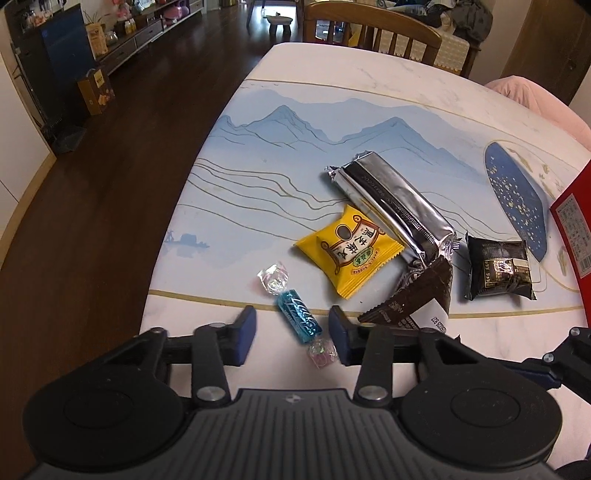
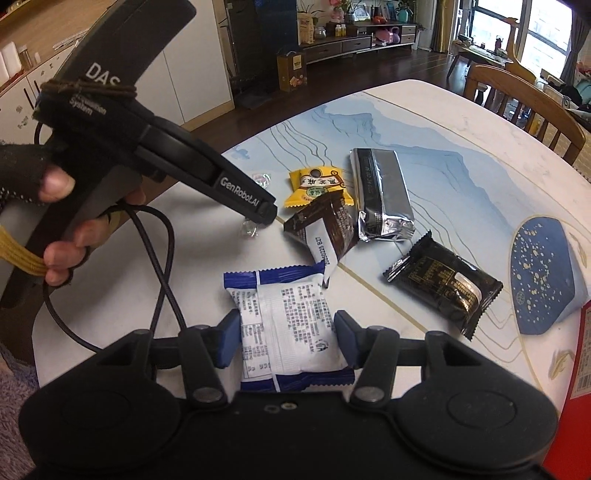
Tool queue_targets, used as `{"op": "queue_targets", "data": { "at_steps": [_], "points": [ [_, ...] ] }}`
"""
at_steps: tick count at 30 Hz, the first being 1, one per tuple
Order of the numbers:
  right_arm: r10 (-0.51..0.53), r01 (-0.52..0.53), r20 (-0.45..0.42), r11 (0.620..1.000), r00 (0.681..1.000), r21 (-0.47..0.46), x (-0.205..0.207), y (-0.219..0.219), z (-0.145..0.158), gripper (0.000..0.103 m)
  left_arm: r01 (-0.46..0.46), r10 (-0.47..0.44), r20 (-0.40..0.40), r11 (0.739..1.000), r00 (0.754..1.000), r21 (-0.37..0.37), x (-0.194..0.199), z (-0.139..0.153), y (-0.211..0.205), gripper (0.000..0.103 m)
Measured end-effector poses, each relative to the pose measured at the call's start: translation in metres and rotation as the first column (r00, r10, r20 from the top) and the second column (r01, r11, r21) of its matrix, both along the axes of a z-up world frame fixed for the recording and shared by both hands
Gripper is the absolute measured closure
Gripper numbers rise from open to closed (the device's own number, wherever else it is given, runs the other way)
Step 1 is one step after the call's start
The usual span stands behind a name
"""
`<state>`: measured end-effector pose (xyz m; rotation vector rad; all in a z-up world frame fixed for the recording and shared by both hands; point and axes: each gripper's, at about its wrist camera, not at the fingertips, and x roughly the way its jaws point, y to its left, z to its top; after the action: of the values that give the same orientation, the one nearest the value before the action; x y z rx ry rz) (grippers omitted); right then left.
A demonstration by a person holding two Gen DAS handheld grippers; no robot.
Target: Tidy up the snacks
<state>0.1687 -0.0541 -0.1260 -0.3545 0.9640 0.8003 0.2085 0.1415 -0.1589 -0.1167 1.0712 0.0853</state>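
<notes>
- Left claw [image 1: 291,334] straddles the blue twist-wrapped candy [image 1: 298,317]; pads not yet touching it, so open around it. Best to close on the firm blue middle, not the crinkly ends.
- Right claw [image 2: 282,338] grips the white-and-blue packet [image 2: 286,328], pads pressed on both sides.
- From the candy: yellow packet [image 1: 349,251] at 1 o'clock, silver pack [image 1: 391,206] beyond it.
- Surface [image 1: 258,155] printed with blue mountains; dark wood floor, wooden chair [image 1: 373,27] at 12 o'clock.

"GenRobot.AI", "DAS" on left tool [image 2: 255,221]
</notes>
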Motion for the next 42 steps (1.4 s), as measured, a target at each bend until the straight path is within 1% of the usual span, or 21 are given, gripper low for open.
{"op": "queue_targets", "data": {
  "at_steps": [1,2,3,4,9,15,18,24,28,33,42],
  "points": [
    [-0.005,0.005,0.000,1.000,1.000,0.002,-0.001,-0.001,0.001,0.051,0.000,0.000,0.003,1.000,1.000,0.000,0.000,0.000,-0.001,0.077],
    [-0.009,0.009,-0.001,1.000,1.000,0.003,-0.002,-0.001,0.002,0.051,0.000,0.000,0.005,1.000,1.000,0.002,0.000,0.000,-0.001,0.080],
    [-0.014,0.014,0.001,1.000,1.000,0.003,-0.003,-0.002,0.003,0.051,-0.001,0.001,0.007,1.000,1.000,0.010,-0.001,0.000,-0.001,0.086],
    [-0.019,0.019,0.003,1.000,1.000,0.002,-0.004,-0.002,0.003,0.051,-0.002,0.001,0.009,1.000,1.000,0.015,-0.001,-0.001,-0.001,0.090],
    [-0.058,0.058,0.014,0.998,0.998,0.007,-0.006,-0.010,0.010,0.051,-0.008,0.008,0.013,1.000,1.000,-0.008,-0.005,0.001,0.002,0.090],
    [-0.118,0.117,0.029,0.993,0.993,0.029,-0.010,-0.028,0.026,0.051,-0.031,0.031,0.018,0.999,0.999,-0.040,-0.015,0.009,0.007,0.090],
    [-0.147,0.145,0.048,0.989,0.988,0.040,-0.012,-0.038,0.036,0.051,-0.028,0.029,0.021,0.998,0.999,-0.056,-0.021,0.018,0.005,0.090],
    [-0.216,0.211,0.087,0.975,0.973,0.066,-0.017,-0.064,0.059,0.051,-0.021,0.025,0.046,0.995,0.999,-0.094,-0.035,0.045,-0.004,0.090],
    [-0.258,0.249,0.114,0.965,0.959,0.087,-0.019,-0.084,0.075,0.051,0.001,0.007,0.073,0.994,0.997,-0.109,-0.043,0.064,-0.018,0.090],
    [-0.302,0.290,0.154,0.952,0.941,0.095,-0.022,-0.111,0.090,0.051,0.050,-0.036,0.113,0.991,0.993,-0.122,-0.048,0.086,-0.045,0.090],
    [-0.400,0.382,0.188,0.916,0.897,0.123,-0.020,-0.168,0.106,0.051,0.140,-0.119,0.168,0.983,0.979,-0.117,-0.047,0.119,-0.104,0.090]
  ]
}}
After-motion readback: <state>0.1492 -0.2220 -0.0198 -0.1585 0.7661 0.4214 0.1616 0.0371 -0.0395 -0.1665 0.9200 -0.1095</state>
